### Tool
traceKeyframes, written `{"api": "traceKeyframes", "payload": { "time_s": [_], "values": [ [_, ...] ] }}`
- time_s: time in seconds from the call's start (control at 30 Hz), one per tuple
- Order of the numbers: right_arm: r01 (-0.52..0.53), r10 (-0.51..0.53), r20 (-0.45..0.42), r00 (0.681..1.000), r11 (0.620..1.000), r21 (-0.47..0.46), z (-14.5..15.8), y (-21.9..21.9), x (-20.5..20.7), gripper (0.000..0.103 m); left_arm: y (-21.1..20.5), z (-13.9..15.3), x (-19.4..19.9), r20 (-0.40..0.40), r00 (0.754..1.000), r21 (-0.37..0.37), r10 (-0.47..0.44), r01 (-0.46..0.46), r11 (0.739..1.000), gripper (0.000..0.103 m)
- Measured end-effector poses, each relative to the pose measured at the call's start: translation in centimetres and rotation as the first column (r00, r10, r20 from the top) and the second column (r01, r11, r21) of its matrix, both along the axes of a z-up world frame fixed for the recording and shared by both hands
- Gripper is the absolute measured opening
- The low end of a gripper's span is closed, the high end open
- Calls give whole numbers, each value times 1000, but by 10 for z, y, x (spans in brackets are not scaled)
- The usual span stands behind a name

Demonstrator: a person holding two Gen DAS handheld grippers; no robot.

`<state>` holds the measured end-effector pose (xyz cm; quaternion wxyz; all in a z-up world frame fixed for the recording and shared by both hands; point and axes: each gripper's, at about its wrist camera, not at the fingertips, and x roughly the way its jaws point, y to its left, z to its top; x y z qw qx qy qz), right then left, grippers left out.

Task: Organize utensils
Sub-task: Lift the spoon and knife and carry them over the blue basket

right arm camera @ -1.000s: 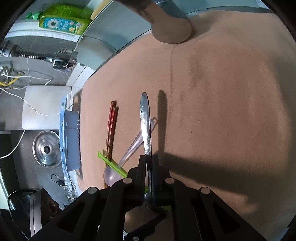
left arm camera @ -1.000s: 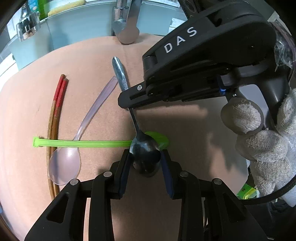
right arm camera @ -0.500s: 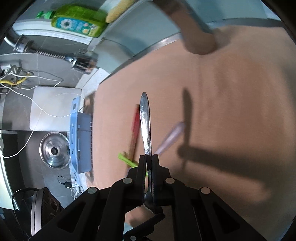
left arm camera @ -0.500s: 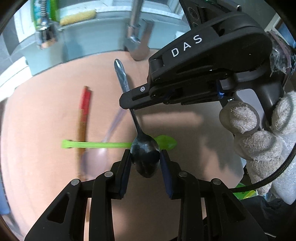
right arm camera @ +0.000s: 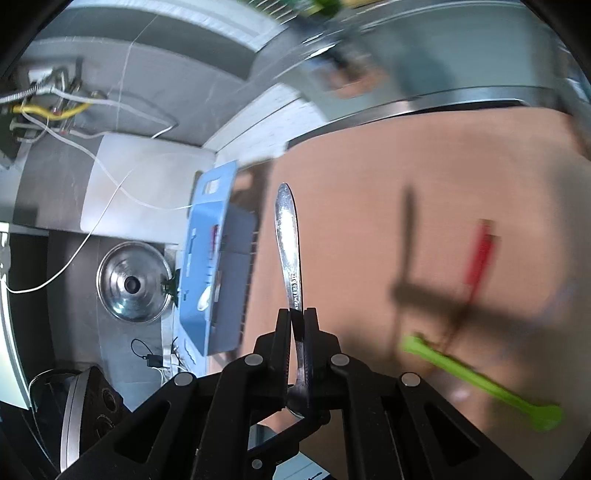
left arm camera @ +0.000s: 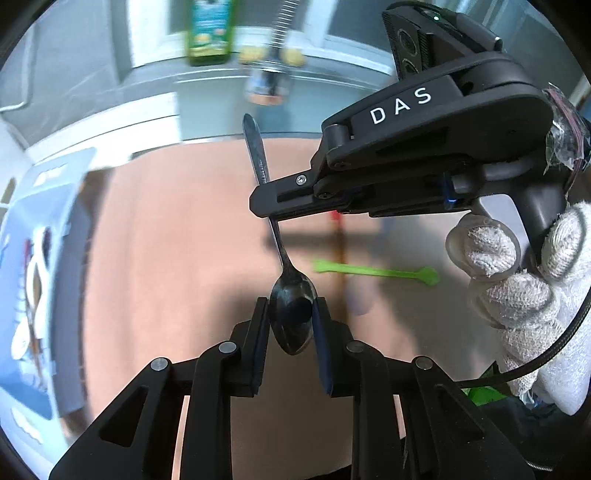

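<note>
A metal spoon (left arm camera: 293, 321) hangs above the brown mat (left arm camera: 166, 240), held at both ends. My left gripper (left arm camera: 291, 314) has its jaws closing, and the pads touch both sides of the spoon's bowl. My right gripper (left arm camera: 264, 201) (right arm camera: 297, 317) is shut on the spoon's handle (right arm camera: 288, 236), which sticks out past its fingers. A gloved hand (left arm camera: 517, 277) holds the right gripper. On the mat to the right lie a green plastic spoon (left arm camera: 373, 271) (right arm camera: 476, 376) and blurred red chopsticks (right arm camera: 480, 251). A pale translucent spoon (left arm camera: 360, 302) shows only as a blur.
A blue utensil tray (left arm camera: 40, 229) (right arm camera: 207, 258) with several pieces in it stands past the mat's left edge. A green detergent bottle (left arm camera: 210, 29) and a faucet head (left arm camera: 273, 74) are at the back. A steel lid (right arm camera: 131, 282) and white cables lie beyond the tray.
Both grippers have carried the metal spoon up and to the left, toward the blue tray. The utensils on the mat have slid right in both views. The left jaws have narrowed onto the bowl.
</note>
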<state>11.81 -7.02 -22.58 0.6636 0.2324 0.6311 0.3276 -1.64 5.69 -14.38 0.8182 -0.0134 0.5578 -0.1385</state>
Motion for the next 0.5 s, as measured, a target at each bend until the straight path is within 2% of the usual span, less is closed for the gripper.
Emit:
{"api": "traceKeyframes", "payload": {
  "time_s": [0.17, 0.5],
  "values": [
    [-34, 34, -5, 999, 999, 25, 6, 55, -4, 6, 42, 8, -2, 20, 999, 10, 43, -43, 999, 21],
    [-89, 90, -14, 996, 993, 79, 11, 171, 0, 6, 145, 16, -2, 43, 992, 87, 121, -124, 988, 21]
  ]
}}
